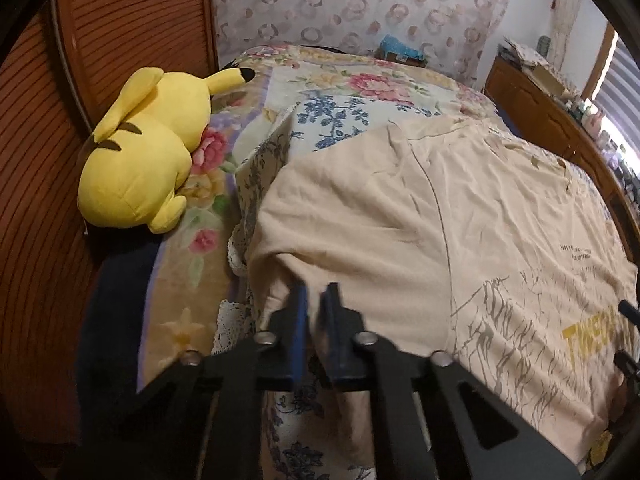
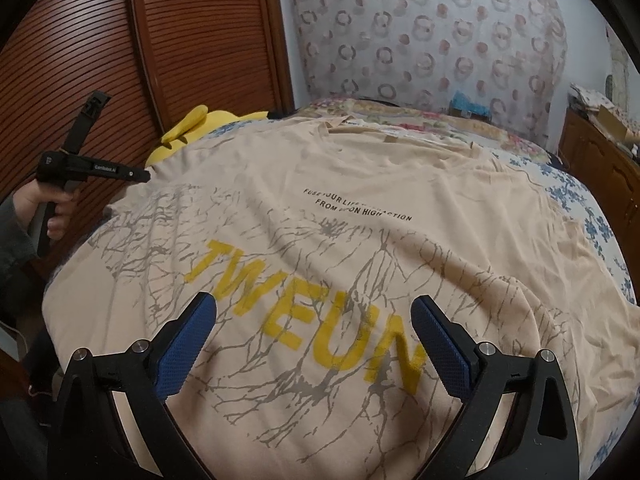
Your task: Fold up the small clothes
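A beige T-shirt [image 1: 400, 208] with a yellow "TWEUN" print [image 2: 312, 312] and grey branch lines lies spread face up on the bed. At its near left sleeve edge my left gripper [image 1: 316, 292] stands shut, with a fold of the beige cloth pinched between the blue pads. From the right wrist view, that gripper [image 2: 140, 176] shows at the shirt's left side, held by a hand [image 2: 52, 208]. My right gripper [image 2: 314, 312] hovers open over the printed chest, with nothing between its fingers.
The bed carries a floral blanket [image 1: 360, 80] and a blue-flowered sheet [image 1: 332, 116]. A yellow plush toy [image 1: 148, 152] lies at the left against a louvred wooden door [image 1: 132, 20]. A wooden dresser [image 1: 540, 112] stands along the right. A patterned curtain [image 2: 420, 32] hangs behind.
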Demonstrator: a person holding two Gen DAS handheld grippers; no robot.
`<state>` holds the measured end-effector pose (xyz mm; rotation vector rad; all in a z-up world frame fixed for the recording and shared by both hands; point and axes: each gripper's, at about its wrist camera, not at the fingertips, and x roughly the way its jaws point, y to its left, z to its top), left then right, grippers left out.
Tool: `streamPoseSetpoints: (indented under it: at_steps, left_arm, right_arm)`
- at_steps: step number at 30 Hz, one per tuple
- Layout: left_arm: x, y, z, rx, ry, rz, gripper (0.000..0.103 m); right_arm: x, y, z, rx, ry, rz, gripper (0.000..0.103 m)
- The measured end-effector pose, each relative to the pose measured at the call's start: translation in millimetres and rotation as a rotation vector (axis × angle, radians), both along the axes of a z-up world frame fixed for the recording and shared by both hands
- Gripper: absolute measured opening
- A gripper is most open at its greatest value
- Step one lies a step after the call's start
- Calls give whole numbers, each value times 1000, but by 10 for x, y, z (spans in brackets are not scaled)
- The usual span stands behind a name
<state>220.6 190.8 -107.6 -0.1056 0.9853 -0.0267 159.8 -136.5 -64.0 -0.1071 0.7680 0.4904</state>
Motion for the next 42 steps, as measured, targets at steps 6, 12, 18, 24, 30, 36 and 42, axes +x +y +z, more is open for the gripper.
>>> streamPoseSetpoints:
  at_steps: [6,12,18,24,30,36,42]
  left_arm:
    - [-18,-288,299,32,-60,-70,0]
    - [-53,-886,721,44,-124,-214,0]
    - [-183,-1397,892,95,-154,-344,19]
    - [-216,-1263,719,109,-102,-337,47]
    - [-93,-1017,191,61,19,-268,52]
    - [-159,-1009,15,40,-14,-243,58]
    - [-261,-946,-41,34,-116,-237,64]
  right_arm:
    - [-24,-1,-4,-1,-9,2,100]
    - [-66,24,6,-17,-30,1,100]
    - [-92,21,9,-17,-37,-1,100]
    - [-96,20,10,-17,-38,-1,100]
    - [-96,18,9,-18,-40,-1,100]
    - [-109,14,22,-23,-43,-4,100]
    - [-110,13,16,-23,-41,-3,100]
